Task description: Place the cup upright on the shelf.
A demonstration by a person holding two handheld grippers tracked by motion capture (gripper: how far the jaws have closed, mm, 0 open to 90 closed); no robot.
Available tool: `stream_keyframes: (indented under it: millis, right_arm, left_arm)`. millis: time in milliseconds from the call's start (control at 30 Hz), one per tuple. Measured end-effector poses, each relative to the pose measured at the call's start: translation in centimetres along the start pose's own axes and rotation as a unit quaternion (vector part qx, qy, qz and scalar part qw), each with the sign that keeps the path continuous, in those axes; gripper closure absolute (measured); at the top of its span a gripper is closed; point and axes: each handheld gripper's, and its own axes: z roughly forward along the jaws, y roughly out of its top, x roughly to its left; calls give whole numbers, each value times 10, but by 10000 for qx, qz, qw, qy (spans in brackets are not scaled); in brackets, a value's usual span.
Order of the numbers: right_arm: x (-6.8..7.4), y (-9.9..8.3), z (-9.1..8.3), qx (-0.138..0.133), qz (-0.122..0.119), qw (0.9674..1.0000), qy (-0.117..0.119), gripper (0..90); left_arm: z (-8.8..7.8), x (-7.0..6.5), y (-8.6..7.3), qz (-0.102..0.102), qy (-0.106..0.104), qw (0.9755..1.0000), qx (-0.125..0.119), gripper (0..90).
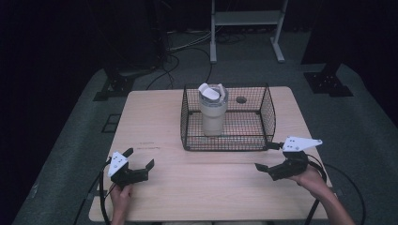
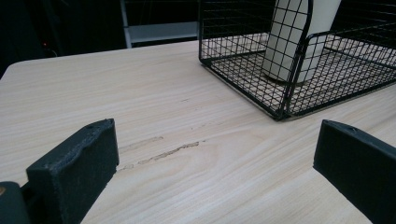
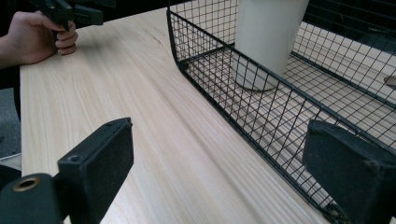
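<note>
Currently, step in hand: the cup has not been reached; an approach to it is judged to be what comes next.
Cup: a tall cream cup point(image 1: 213, 112) with a white lid is seen standing upright inside the wire basket point(image 1: 268, 108), toward its left half, its base on the basket floor.
Cup in the gripper views: its lower body is seen behind the mesh in the left gripper view point(image 2: 299, 37) and the right gripper view point(image 3: 267, 37).
Basket: it is set on the far middle of the counter point(image 1: 155, 122); its walls rise about halfway up the cup, so the upper half stands clear.
Right gripper: the right gripper point(image 1: 268, 159) is held released, jaws wide apart, nothing between them, just beside the basket's near right corner.
Left gripper: the left gripper point(image 1: 140, 158) is likewise released and empty, low over the counter, well apart from the basket's near left corner.
How to do it well: the cup is best approached from above the rim, since the mesh blocks a side reach.
Grip: the jaws should be closed around the upper body, below the lid, squarely and level.
Risk: a tall cup may tip if nudged off-centre; the wire rim could catch a jaw.
Other hand: the basket may be steadied if it slides.
</note>
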Motion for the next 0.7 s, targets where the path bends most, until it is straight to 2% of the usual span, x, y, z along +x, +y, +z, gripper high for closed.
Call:
stream_keyframes:
  millis: [533, 633, 700]
  right_arm:
    - [7, -24, 1, 30, 135, 9999, -25, 85]
    - [12, -30, 1, -15, 141, 9998, -137, 84]
    - [17, -35, 2, -90, 198, 9993, -318, 84]
  left_arm:
    - [0, 0, 0, 7, 7, 10000, -5, 0]
    - [0, 0, 0, 8, 10, 10000, 1, 0]
    - [1, 0, 0, 10, 4, 10000, 2, 0]
